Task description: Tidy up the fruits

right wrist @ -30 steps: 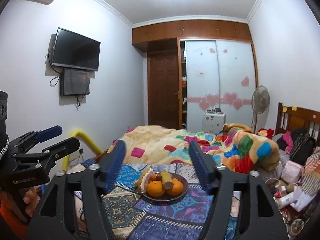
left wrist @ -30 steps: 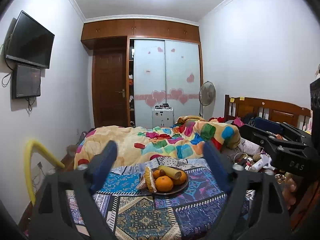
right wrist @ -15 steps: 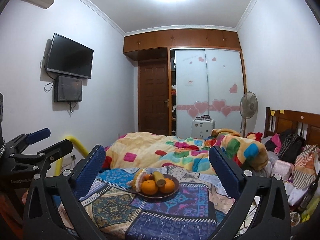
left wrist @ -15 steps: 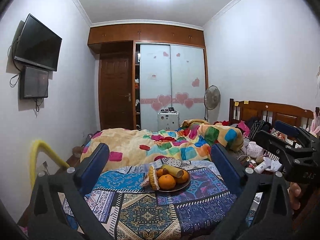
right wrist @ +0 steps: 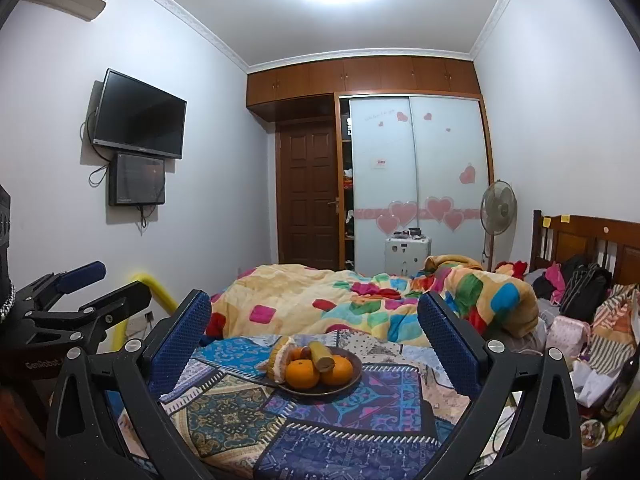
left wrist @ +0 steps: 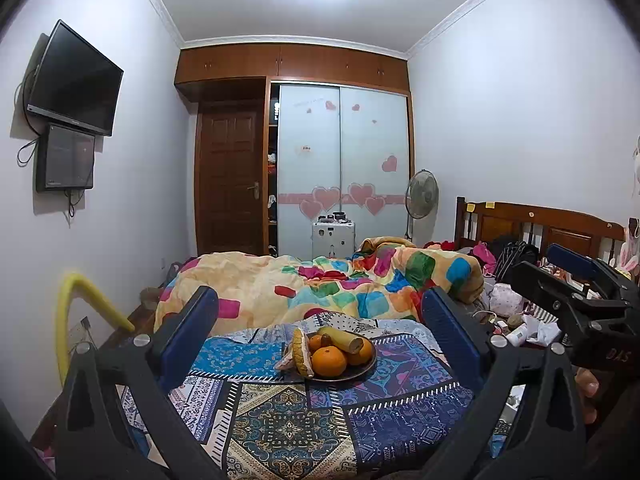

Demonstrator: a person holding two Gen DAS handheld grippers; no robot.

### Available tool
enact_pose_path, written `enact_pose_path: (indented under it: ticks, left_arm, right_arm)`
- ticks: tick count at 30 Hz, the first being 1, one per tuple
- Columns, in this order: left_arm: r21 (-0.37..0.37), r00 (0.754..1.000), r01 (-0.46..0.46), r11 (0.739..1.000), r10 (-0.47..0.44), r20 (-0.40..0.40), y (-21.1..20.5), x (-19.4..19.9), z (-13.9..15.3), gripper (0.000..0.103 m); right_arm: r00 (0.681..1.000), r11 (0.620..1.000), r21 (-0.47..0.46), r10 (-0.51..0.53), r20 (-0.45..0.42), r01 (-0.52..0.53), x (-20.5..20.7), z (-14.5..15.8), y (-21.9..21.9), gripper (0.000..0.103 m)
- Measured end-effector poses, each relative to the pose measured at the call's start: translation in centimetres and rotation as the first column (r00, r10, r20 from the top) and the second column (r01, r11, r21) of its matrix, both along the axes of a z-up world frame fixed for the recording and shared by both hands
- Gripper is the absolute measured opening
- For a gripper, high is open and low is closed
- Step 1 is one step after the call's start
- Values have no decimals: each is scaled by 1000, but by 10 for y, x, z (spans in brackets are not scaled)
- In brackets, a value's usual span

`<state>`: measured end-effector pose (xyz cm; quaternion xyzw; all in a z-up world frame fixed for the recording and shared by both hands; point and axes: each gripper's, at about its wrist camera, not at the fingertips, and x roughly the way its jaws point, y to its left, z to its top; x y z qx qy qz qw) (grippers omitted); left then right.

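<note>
We see a dark plate point(left wrist: 362, 369) of fruit sitting on a patterned blue cloth point(left wrist: 280, 412) spread over the near end of a bed. On the plate an orange point(left wrist: 329, 361) sits at the front, a second orange point(left wrist: 362, 354) just behind it to the right, and a banana point(left wrist: 340, 339) lies across the top of the pile. A peeled, pale-yellow piece of fruit point(left wrist: 299, 354) leans against the plate's left edge; we cannot tell what kind it is.

Our left gripper point(left wrist: 320, 328) is spread wide with nothing between its blue pads point(left wrist: 188, 338), and the plate shows in the gap, well ahead of the fingertips. Our right gripper point(right wrist: 314, 328) is spread just as wide and empty, framing the same plate point(right wrist: 352, 380) from slightly to the right. Each gripper appears at the edge of the other's view, off to the side, and a fingertip of the hand point(left wrist: 586, 392) holding the right one peeks out beneath it.

Nothing lies on the cloth between the grippers and the plate. Behind the plate a rumpled, brightly patched blanket point(left wrist: 320, 284) covers the bed. Clothes and bags point(right wrist: 576, 292) pile up by the wooden headboard point(right wrist: 592, 240) on the right. A bent yellow tube point(left wrist: 76, 308) stands by the left wall, below two dark screens point(left wrist: 74, 80). A fan point(left wrist: 422, 194) and a small white box point(left wrist: 333, 236) stand before the wardrobe point(left wrist: 344, 168) with its heart stickers.
</note>
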<state>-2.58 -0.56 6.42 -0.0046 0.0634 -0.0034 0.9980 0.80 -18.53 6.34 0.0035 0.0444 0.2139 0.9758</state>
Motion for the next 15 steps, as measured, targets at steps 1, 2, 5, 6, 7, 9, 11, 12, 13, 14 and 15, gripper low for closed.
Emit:
enact_pose_path:
  ticks: [1,2,5,6,7,9,11,12,13,14,15]
  left_arm:
    - [-2,1000,1,1000,-1,-1,0,0,-1,103]
    - [-3,1000,3,1000,-3,-2,-1,1,-1,103]
    - [1,1000,4,1000,-4,-3,-2,2,-2,103]
    - [0,1000,5,1000,-5,-3,-2,2,-2,103]
    - [-1,1000,5,1000,-5,-4,-2,2,-2,103]
    - [-1,1000,9,1000,-9,-5,-3,3,-3,103]
    - [0,1000,10,1000,-10,-5,-4,4,-3,103]
    - [-1,1000,10,1000,-10,-5,-4,4,-3,103]
    - [0,1000,10,1000,-10,-5,-4,4,-3,103]
    - [2,1000,8,1000,-8,-1,-5,4,-3,103]
    - [3,1000,6,1000,-6,1,-4,3,-3,103]
  right_arm:
    - [1000,1000,0,0,0,0,0,0,0,103]
    - [1000,1000,0,0,0,0,0,0,0,103]
    - [1000,1000,-1,2,-2,-2,1,-1,1,103]
    - [1000,1000,0,2,-4,-2,0,-1,0,103]
    - [1000,1000,1,3,-5,-3,0,-1,0,103]
    - [1000,1000,3,5,-8,-5,1,0,1,103]
    - [1000,1000,5,6,-9,-6,1,0,1,103]
    - [1000,1000,5,5,-7,-5,1,1,1,103]
    - [1000,1000,4,3,-5,-3,1,0,1,103]
    - [1000,1000,5,-1,-2,1,1,0,1,103]
    - [1000,1000,4,-4,-1,4,1,0,0,103]
